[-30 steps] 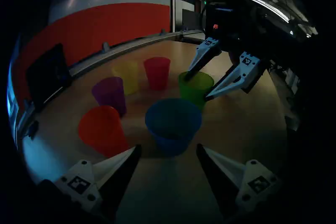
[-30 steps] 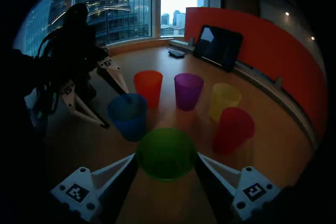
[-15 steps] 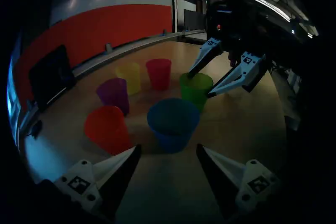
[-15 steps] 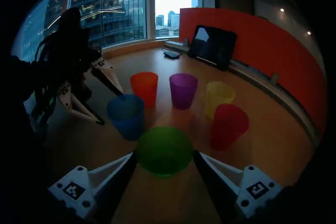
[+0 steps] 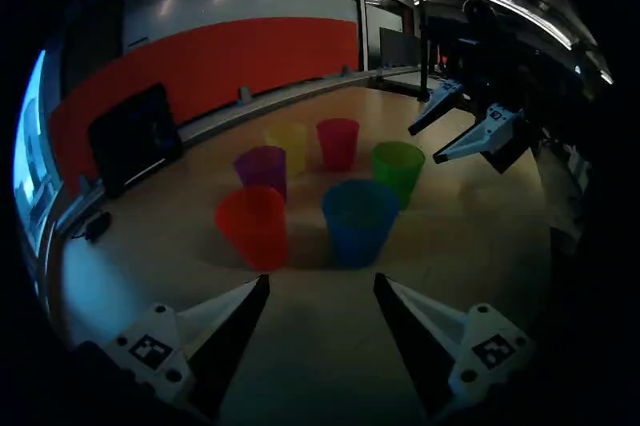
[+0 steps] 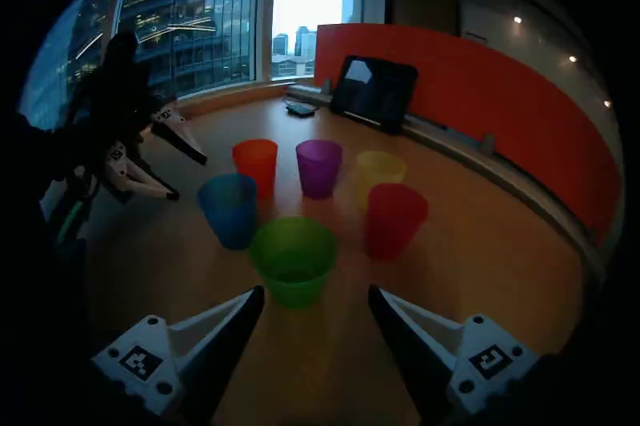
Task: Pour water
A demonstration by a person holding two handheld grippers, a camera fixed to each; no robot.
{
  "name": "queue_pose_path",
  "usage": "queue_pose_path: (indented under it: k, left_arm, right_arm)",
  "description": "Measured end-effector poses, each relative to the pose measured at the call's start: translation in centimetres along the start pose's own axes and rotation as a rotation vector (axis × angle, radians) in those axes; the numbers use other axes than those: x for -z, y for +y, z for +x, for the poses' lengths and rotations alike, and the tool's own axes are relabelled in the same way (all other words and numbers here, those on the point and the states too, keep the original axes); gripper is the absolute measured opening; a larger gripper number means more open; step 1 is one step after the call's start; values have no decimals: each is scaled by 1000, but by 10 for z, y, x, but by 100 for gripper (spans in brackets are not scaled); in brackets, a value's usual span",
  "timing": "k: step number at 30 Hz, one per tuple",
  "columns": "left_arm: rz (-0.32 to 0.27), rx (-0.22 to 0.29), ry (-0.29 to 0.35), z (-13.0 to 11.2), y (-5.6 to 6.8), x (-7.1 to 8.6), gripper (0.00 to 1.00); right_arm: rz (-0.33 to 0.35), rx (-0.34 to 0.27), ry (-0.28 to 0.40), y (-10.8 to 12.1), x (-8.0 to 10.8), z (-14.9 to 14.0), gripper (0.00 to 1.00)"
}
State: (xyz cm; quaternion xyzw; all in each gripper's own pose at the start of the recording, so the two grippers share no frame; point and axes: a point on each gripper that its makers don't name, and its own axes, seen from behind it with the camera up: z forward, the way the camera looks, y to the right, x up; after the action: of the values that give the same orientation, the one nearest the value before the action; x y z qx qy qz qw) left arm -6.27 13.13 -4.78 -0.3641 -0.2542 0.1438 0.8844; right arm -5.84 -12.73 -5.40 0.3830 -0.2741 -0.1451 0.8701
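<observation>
Six plastic cups stand close together on the wooden table (image 5: 456, 258). The blue cup (image 5: 360, 220) faces my left gripper (image 5: 320, 282) and the green cup (image 6: 292, 260) faces my right gripper (image 6: 314, 292). The orange cup (image 5: 253, 226), purple cup (image 6: 318, 167), yellow cup (image 6: 378, 173) and red cup (image 6: 394, 220) stand around them. I cannot tell in this dim light whether any of them holds water.

Both my tongs are spread wide, hold nothing and sit short of their cups. My worry is the crowding: a finger sliding in beside the blue cup could nudge the orange one just next to it. These tapered walls look thin, so I judge that a hard squeeze could buckle one or let it slip upward. A careless tilt could also spill water across the table toward the dark screen (image 6: 374, 95) by the wall.
</observation>
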Motion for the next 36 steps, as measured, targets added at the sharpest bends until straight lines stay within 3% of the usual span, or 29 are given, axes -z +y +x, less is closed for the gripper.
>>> queue_pose_path:
  k: [9, 23, 29, 36]
  left_arm:
    - [104, 53, 51, 3, -24, 27, 97]
    - [266, 108, 170, 28, -63, 51, 97]
    - [341, 120, 247, 44, -79, 64, 97]
    - [437, 156, 336, 59, -97, 77, 97]
  right_arm:
    - [-98, -48, 66, 17, 29, 9, 100]
    - [-231, -103, 186, 39, 46, 43, 100]
    - [-329, -142, 265, 57, 54, 61, 100]
    - [-487, -165, 359, 84, 67, 75, 100]
